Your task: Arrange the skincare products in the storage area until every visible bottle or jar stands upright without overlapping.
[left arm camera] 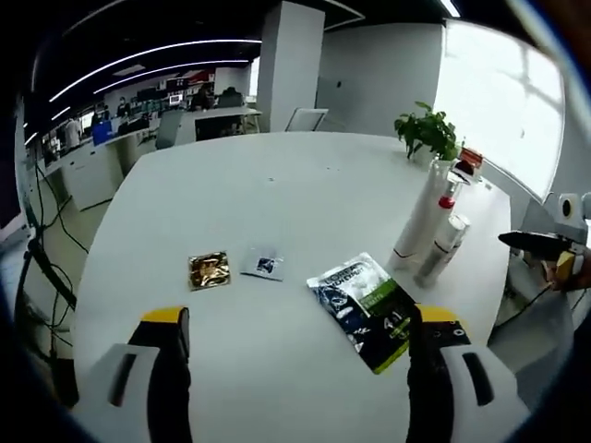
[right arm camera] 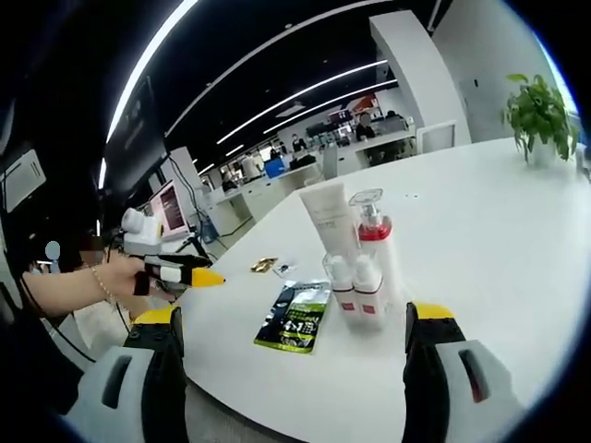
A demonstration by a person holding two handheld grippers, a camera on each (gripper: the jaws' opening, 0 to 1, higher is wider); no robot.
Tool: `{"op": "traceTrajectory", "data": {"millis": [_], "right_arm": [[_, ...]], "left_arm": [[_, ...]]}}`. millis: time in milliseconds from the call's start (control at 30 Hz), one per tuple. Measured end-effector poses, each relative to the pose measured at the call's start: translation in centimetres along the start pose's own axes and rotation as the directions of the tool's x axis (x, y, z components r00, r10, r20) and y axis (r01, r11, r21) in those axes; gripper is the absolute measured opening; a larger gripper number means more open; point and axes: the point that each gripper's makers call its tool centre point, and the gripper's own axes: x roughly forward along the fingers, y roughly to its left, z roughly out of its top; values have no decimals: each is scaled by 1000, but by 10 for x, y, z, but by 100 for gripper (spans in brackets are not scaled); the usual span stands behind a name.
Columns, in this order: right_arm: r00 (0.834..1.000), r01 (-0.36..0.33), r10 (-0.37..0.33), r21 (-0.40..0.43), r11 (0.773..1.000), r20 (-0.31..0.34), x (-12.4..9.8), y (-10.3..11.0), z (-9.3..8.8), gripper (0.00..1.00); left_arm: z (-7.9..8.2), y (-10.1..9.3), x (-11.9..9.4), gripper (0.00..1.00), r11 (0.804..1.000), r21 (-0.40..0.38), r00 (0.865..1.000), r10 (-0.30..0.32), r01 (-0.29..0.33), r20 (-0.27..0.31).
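Bottles (right arm camera: 358,268) stand upright beside a flat sachet (right arm camera: 295,317) on the table (right arm camera: 480,231).

Round white table (left arm camera: 277,203): smooth, matt, faint sheen; dark green-and-black sachet (left arm camera: 362,309): glossy plastic film; small gold packet (left arm camera: 210,269): shiny crinkled foil; tall white tube (right arm camera: 331,221): smooth matt plastic; red-collared pump bottle (right arm camera: 374,242): clear glossy plastic cap; gripper pads: yellow-tipped matt black.

On the white desk (left arm camera: 305,185) lie a gold sachet (left arm camera: 210,269), a small clear packet (left arm camera: 264,264) and a dark green pouch (left arm camera: 363,308); white bottles (left arm camera: 429,231) stand upright beside it.
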Motion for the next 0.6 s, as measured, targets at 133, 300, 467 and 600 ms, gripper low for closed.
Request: {"op": "traceTrajectory", "data": {"millis": [133,300,467,600], "right_arm": [[1000,17,-17,7,1000,-3,-1,-6,-2,100],[999,37,-37,11,999,-11,-3,-10,-6,100],[999,54,-53,23,998,-9,-4,-15,-7,100],[998,67,-67,21,998,-13,-4,-17,-7,100]], "left_arm": [[1,9,19,91,1000,7,1000,-8,8,-22],[4,18,38,88,1000,20,999,-15,16,-39],[7,22,50,84,999,30,998,-10,12,-54],[7,24,66,79,997,69,998,-20,24,-63]]}}
